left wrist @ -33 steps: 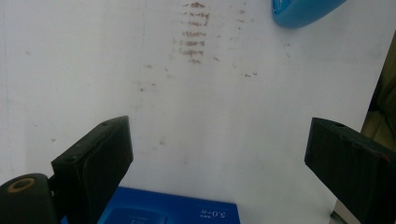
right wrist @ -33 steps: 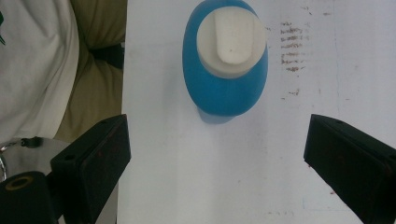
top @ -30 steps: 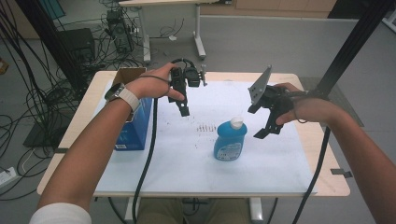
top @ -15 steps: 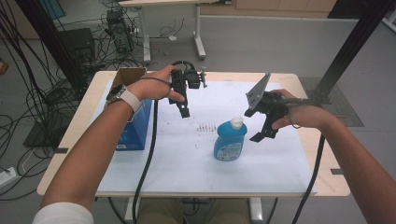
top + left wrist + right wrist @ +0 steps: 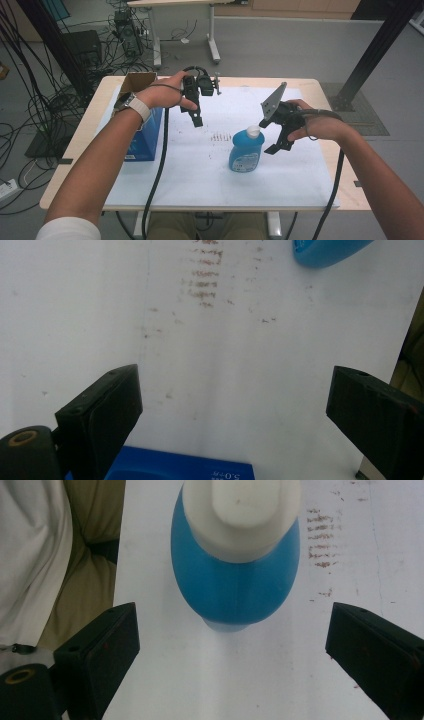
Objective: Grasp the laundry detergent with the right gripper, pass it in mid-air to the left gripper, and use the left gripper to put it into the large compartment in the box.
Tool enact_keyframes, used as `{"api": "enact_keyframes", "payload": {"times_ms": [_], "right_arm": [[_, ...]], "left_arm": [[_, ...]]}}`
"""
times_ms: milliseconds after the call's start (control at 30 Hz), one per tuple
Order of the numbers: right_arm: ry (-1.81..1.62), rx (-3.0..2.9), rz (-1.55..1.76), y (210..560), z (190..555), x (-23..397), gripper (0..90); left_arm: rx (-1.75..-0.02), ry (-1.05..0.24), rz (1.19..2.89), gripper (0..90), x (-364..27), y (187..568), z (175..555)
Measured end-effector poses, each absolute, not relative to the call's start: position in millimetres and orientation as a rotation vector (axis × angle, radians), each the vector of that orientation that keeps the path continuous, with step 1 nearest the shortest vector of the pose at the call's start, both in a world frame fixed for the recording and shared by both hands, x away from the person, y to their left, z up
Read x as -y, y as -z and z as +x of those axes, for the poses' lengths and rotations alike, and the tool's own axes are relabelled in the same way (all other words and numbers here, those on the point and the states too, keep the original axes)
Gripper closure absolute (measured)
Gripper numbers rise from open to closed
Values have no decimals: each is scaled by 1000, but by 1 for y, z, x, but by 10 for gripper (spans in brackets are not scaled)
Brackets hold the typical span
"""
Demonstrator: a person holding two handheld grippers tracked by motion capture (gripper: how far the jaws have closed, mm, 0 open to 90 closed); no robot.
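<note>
A: Reaching for the bottle (image 5: 246,151), I'd say. The right gripper (image 5: 282,134) has its fingers (image 5: 97,652) spread wide with nothing between them, and in the right gripper view the white cap (image 5: 241,515) sits straight ahead, centred in the gap.

B: Touching it?

A: Not yet. In the high view the gripper hangs just right of the bottle, near the cap and a little above the table (image 5: 327,84).

B: And the left gripper (image 5: 195,107)?

A: Fingers (image 5: 102,412) also spread and empty, held over the white sheet (image 5: 200,175) at the far left, well apart from the bottle. The blue box (image 5: 145,140) stands just to its left, near the table's left edge.

B: Where exactly is the bottle?

A: Upright on the sheet, around the middle of the table, slightly right of centre, with faint smudges (image 5: 220,136) on the paper just left of it.

B: So the next move?

A: Judging by the line-up, carry the right fingers forward and down until they flank the blue body below the cap, then close. The cap end looks narrow, so gripping too high might let it slip or tip.
</note>
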State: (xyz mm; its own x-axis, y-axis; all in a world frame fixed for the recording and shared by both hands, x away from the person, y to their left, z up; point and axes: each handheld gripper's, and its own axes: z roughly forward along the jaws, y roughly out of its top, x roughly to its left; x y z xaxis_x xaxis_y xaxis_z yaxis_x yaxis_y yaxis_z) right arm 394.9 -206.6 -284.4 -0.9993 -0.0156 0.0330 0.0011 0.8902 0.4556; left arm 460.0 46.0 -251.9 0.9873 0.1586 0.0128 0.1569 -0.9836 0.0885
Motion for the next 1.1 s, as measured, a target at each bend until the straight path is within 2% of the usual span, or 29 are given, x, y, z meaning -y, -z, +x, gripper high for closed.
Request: {"api": "enact_keyframes", "payload": {"times_ms": [1100], "right_arm": [[774, 2993, -7, 297, 398, 210, 72]], "left_arm": [[-250, -15, 3046, 81, -47, 258, 462]]}}
